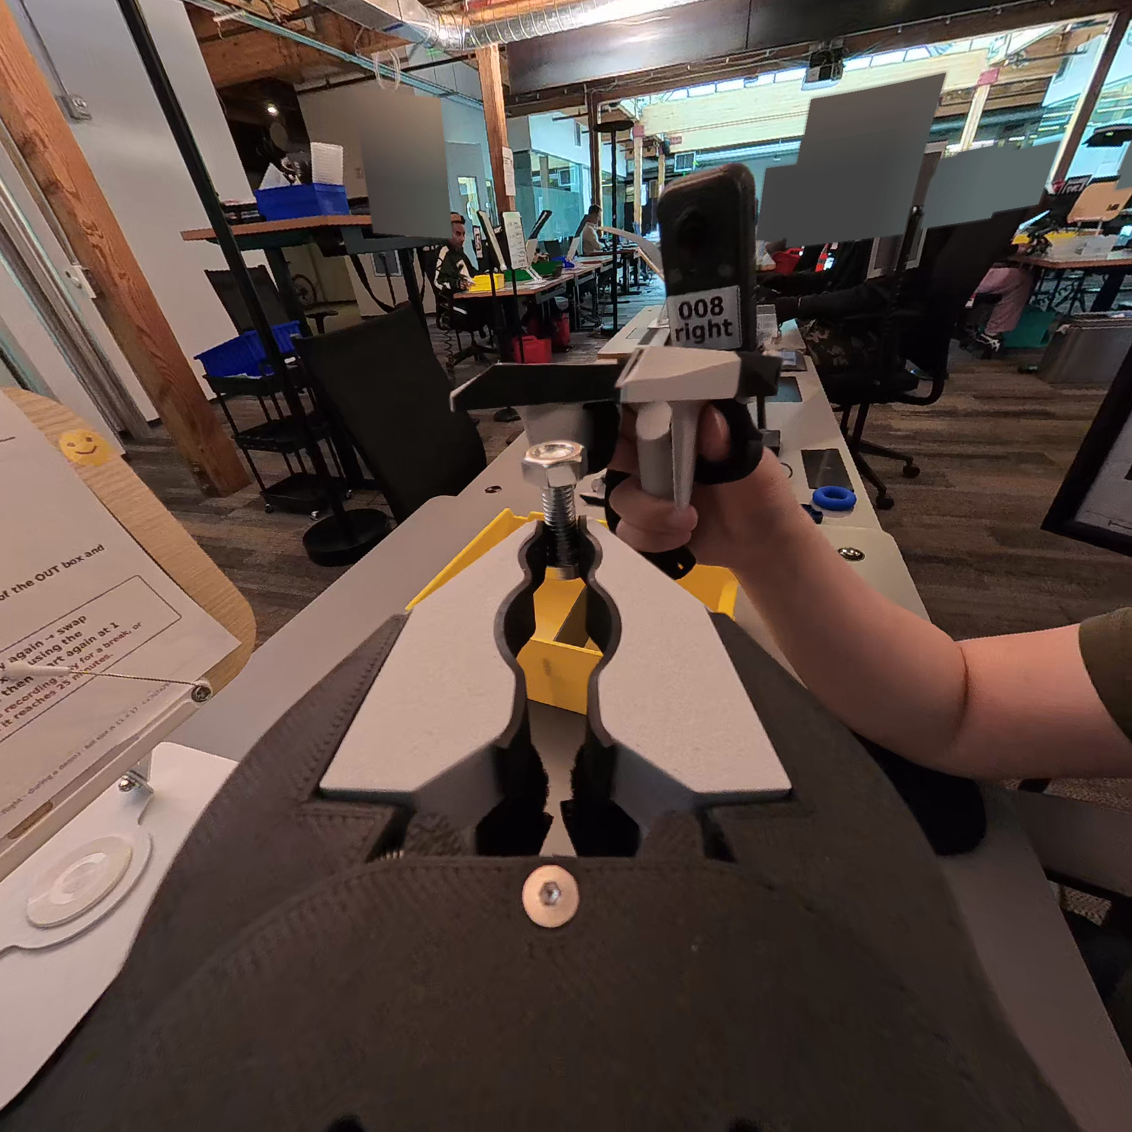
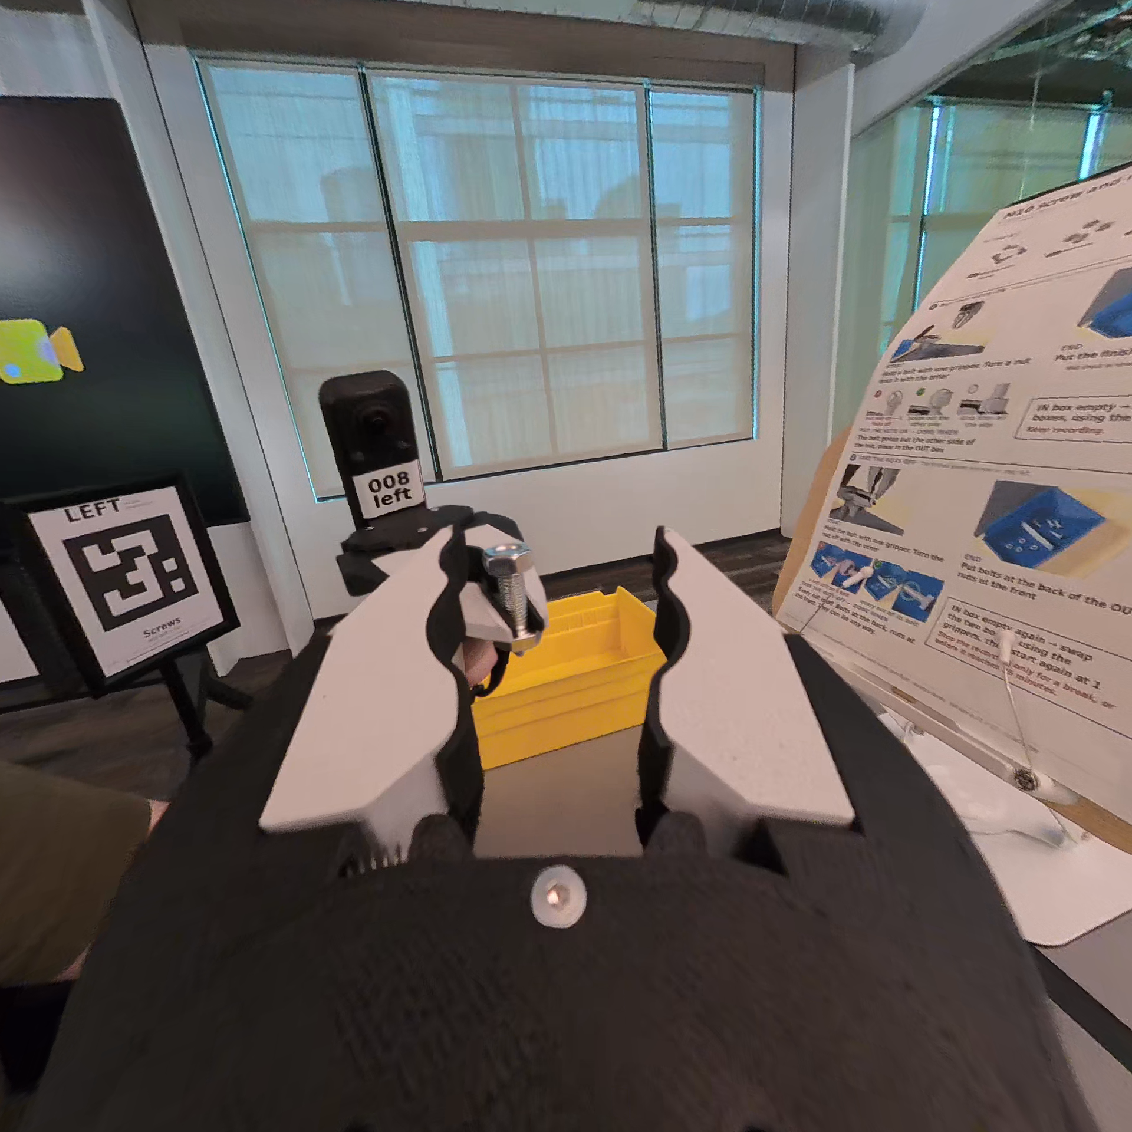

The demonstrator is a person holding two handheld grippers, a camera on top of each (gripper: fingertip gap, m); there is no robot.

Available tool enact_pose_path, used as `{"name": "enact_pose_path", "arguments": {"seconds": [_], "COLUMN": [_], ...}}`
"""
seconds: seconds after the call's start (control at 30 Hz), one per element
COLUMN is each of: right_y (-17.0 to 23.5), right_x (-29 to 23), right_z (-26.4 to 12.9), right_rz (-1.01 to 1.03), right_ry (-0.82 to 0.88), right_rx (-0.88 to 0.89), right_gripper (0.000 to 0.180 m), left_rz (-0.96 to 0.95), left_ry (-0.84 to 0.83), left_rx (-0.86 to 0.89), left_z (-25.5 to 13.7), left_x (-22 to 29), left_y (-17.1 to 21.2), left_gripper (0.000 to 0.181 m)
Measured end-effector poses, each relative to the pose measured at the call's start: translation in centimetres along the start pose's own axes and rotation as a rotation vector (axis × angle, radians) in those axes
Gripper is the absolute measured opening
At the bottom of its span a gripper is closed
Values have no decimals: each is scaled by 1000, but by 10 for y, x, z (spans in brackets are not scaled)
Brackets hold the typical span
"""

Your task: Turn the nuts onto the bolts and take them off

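Observation:
A silver bolt (image 1: 554,490) stands upright with its hex head on top and its visible thread bare. My left gripper (image 1: 560,533) is shut on the lower shank, above a yellow bin (image 1: 560,674). My right gripper (image 1: 490,392), held by a hand, hovers just above and behind the bolt head. In the right wrist view my right gripper (image 2: 554,551) is open and empty, its jaws wide apart. The bolt (image 2: 511,588) shows between them, near the left finger, held by the left gripper (image 2: 520,625) over the yellow bin (image 2: 588,674). No loose nut is visible.
A slanted instruction board (image 1: 92,612) stands at the left of the grey table (image 1: 343,618); it also shows in the right wrist view (image 2: 980,490). A framed marker sign (image 2: 122,582) stands on a stand. A blue ring (image 1: 832,497) lies farther along the table. A black chair (image 1: 392,398) is beside the table.

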State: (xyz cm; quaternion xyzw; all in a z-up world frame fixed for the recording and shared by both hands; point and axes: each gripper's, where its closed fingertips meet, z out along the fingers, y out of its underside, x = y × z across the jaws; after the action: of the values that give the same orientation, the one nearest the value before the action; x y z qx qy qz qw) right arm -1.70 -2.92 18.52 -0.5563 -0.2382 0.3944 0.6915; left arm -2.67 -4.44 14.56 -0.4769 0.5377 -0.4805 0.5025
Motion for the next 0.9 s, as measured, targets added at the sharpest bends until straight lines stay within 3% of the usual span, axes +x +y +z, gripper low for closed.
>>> {"name": "enact_pose_path", "arguments": {"seconds": [0.27, 0.9], "right_y": [18, 10], "right_x": [2, 4], "right_z": [8, 1], "right_rz": [17, 75], "right_ry": [-23, -50], "right_rx": [-75, -39], "right_gripper": [61, 58], "left_rz": [21, 2], "left_ry": [1, 26], "left_rx": [-22, 17], "left_z": [6, 0], "left_x": [6, 9], "left_y": [2, -6], "left_gripper": [8, 8]}}
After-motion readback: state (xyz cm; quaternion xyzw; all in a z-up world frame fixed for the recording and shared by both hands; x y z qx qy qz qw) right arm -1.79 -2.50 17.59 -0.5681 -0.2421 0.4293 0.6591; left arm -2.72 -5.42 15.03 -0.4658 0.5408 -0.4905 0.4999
